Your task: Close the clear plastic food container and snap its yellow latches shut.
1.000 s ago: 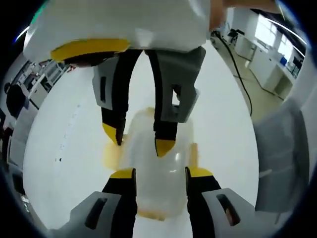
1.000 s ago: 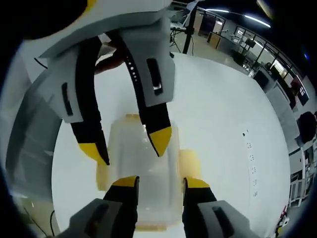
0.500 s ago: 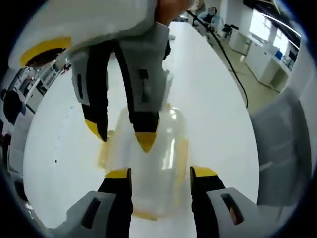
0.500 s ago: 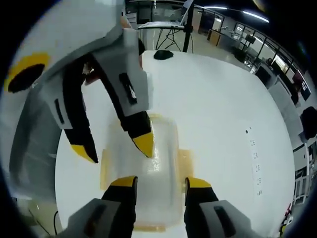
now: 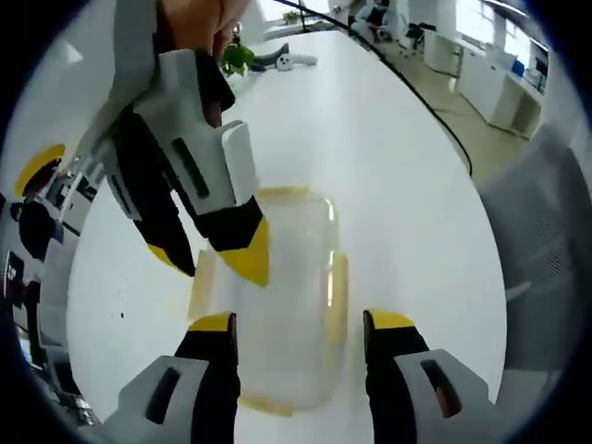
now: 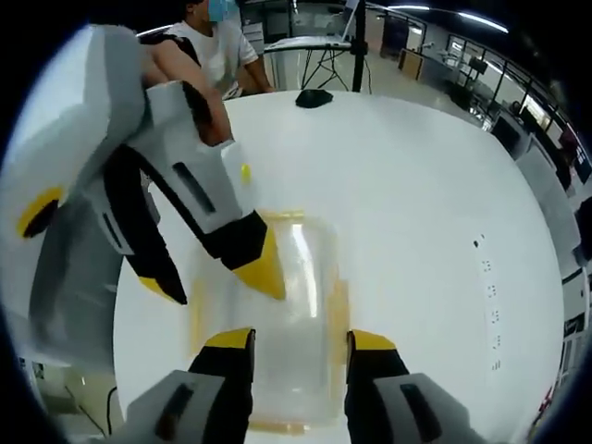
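The clear plastic container (image 5: 291, 277) lies on the white table (image 5: 407, 176) with its lid on. Yellow latches (image 5: 339, 285) run along its sides. My left gripper (image 5: 301, 324) hovers open over the container's near end, jaws wide apart and empty. The right gripper (image 5: 211, 262) comes in from the upper left, open, one yellow tip over the lid's left part. In the right gripper view the container (image 6: 301, 296) and a side latch (image 6: 338, 314) lie beyond my open right gripper (image 6: 300, 339). There the left gripper (image 6: 215, 280) hangs open over the lid's left edge.
A green object (image 5: 239, 57) and a black cable (image 5: 435, 120) lie at the table's far end, and a grey chair (image 5: 546, 240) stands at the right. A black mouse-like object (image 6: 314, 97) sits far off, with a person in a white shirt (image 6: 217, 46) behind it.
Both grippers have pulled up and back from the lid. In each view the other gripper has swung to the left, uncovering more of the container.
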The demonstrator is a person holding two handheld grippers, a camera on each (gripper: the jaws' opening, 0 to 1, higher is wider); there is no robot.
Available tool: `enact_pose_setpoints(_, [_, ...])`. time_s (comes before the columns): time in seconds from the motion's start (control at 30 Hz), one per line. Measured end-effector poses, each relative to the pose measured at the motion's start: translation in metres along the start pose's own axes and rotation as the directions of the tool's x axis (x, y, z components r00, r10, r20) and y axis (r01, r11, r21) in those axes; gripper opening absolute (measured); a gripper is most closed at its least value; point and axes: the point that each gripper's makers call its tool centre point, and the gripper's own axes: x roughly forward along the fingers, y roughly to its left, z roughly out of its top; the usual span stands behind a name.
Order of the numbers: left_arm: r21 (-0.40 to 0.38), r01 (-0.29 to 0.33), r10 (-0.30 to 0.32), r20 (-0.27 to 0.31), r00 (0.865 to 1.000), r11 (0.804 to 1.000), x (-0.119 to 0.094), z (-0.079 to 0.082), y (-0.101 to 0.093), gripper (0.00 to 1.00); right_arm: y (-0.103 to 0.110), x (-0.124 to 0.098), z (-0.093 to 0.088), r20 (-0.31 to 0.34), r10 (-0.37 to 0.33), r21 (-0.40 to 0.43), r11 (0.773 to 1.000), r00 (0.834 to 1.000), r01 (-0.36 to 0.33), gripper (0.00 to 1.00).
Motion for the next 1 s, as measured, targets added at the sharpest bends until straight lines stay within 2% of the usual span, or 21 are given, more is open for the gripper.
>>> enact_pose_setpoints(0.13, [0.005, -0.019, 0.019, 0.008, 1.000, 1.000, 0.003, 0.002, 0.000, 0.54, 0.000, 0.001, 0.000, -0.005, 0.021, 0.000, 1.000, 1.000, -0.021, 0.37])
enact_pose_setpoints(0.33, [0.046, -0.080, 0.081, -0.010, 0.997, 0.996, 0.005, 0.000, 0.007, 0.48, 0.000, 0.002, 0.000, -0.019, 0.045, 0.001, 0.999, 0.999, -0.045, 0.37])
enact_pose_setpoints(0.77, [0.026, -0.113, 0.113, 0.006, 0.994, 0.993, 0.008, 0.003, 0.007, 0.48, 0.001, 0.005, 0.000, -0.080, 0.102, 0.007, 0.995, 0.992, -0.102, 0.37])
enact_pose_setpoints(1.0, [0.029, -0.121, 0.122, -0.022, 0.992, 0.992, 0.010, 0.004, 0.007, 0.46, 0.001, 0.006, -0.002, -0.096, 0.113, 0.019, 0.994, 0.989, -0.111, 0.36])
